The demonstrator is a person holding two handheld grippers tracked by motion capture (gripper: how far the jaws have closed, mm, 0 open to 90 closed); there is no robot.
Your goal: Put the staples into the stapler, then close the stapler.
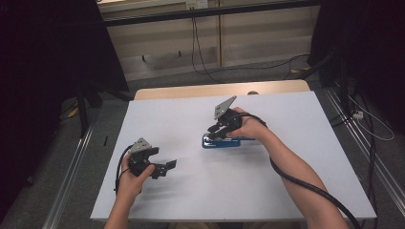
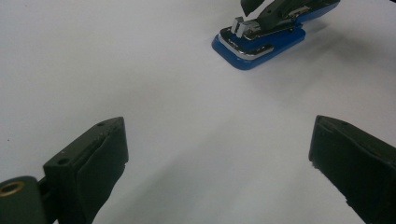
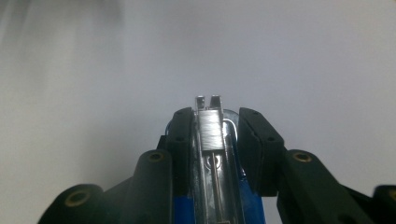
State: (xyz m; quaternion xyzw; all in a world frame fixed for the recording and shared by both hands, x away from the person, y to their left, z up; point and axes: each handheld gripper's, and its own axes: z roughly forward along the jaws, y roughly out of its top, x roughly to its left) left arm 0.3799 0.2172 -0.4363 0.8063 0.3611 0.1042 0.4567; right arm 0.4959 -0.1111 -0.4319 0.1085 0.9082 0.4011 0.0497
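A blue stapler (image 1: 222,142) with a silver metal magazine lies on the white table (image 1: 191,109), right of centre. My right gripper (image 1: 217,130) comes down on it from above, shut on the stapler. In the right gripper view the gripper (image 3: 217,140) has its two black jaws pressed against the sides of the stapler (image 3: 209,128). My left gripper (image 1: 165,168) rests low near the front left of the table, open, with nothing between its fingers. The left gripper view shows that gripper (image 2: 219,135) with jaws wide apart and the stapler (image 2: 259,44) farther off, its metal front end toward the camera.
The white table top ends at a wooden strip (image 1: 191,90) along its far edge. Cables (image 1: 296,179) trail from both grippers over the table. Metal rails (image 1: 71,167) and dark stands flank the table on the floor.
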